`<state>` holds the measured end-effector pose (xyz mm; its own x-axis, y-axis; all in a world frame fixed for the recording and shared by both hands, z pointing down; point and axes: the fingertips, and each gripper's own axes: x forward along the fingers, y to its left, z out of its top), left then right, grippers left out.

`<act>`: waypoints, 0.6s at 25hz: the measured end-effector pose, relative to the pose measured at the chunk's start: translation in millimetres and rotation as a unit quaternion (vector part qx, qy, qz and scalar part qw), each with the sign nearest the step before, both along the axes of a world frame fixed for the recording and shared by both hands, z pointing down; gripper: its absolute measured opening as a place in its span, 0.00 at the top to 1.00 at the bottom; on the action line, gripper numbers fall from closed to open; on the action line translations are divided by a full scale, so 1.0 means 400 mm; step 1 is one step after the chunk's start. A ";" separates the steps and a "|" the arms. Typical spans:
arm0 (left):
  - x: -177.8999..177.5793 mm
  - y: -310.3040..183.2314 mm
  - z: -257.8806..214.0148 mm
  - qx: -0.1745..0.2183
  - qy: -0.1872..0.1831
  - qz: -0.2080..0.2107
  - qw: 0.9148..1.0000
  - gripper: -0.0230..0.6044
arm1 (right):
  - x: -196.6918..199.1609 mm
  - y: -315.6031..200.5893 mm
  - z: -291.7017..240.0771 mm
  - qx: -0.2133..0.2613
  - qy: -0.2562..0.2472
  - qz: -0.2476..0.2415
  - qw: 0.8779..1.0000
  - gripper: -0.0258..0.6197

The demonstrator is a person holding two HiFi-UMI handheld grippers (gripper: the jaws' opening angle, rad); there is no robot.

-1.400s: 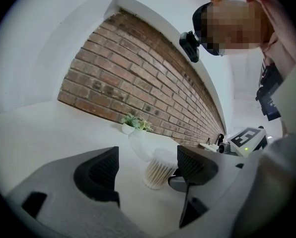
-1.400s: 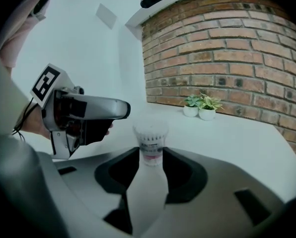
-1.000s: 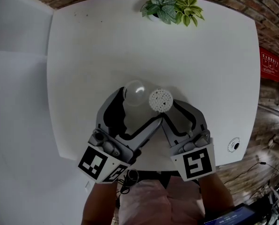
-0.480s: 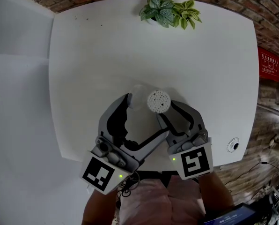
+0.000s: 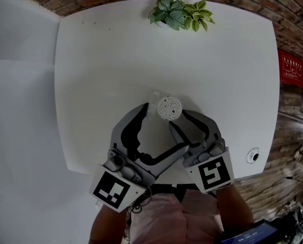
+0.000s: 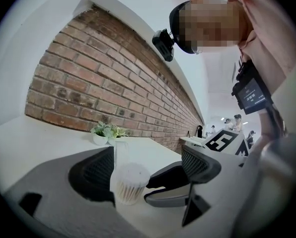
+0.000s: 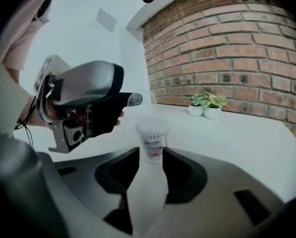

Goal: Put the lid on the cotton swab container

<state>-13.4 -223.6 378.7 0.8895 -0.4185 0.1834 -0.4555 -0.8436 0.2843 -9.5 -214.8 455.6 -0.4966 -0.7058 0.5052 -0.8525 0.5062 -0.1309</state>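
The cotton swab container [image 5: 169, 107] stands uncovered on the white table [image 5: 100, 60], its swab tips showing. My right gripper [image 5: 179, 120] comes from the near side, shut on the container's body [image 7: 153, 139], with a pad on each side. The clear lid [image 5: 153, 101] stands on edge at the container's left rim. It leans against the left jaw's pad of my left gripper [image 5: 163, 127]. That gripper's jaws stand wide apart around the container [image 6: 130, 182] and the lid [image 6: 120, 155], pressing nothing between them. Whether the lid is hinged to the container I cannot tell.
Two small potted plants [image 5: 179, 11] sit at the table's far edge by the brick wall. A round cable hole [image 5: 253, 156] is near the front right corner. A red sign [image 5: 291, 69] hangs at the right. The person's torso is close behind the near edge.
The lid, lying flat beside the container a second ago, has tipped up onto its edge. My left gripper has moved in toward the container. The right gripper has kept its hold.
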 end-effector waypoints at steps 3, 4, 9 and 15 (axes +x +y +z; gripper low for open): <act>0.006 0.007 0.002 0.007 -0.010 0.007 1.000 0.27 | 0.009 0.015 -0.003 -0.010 -0.022 -0.003 1.000 0.72; 0.010 0.010 0.002 0.011 -0.014 0.009 1.000 0.27 | 0.018 0.018 -0.004 -0.012 -0.025 0.001 1.000 0.73; 0.031 0.028 0.012 0.021 -0.037 0.027 0.999 0.28 | 0.081 0.023 -0.011 -0.021 -0.043 0.038 0.998 0.73; 0.051 0.046 0.028 0.023 -0.055 0.044 0.997 0.28 | 0.177 0.007 -0.022 0.002 -0.037 0.090 0.995 0.76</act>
<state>7.1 -205.3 390.0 0.8989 -0.3504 0.2632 -0.4055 -0.8928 0.1964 61.5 -211.9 446.6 -0.3967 -0.7889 0.4693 -0.9179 0.3461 -0.1941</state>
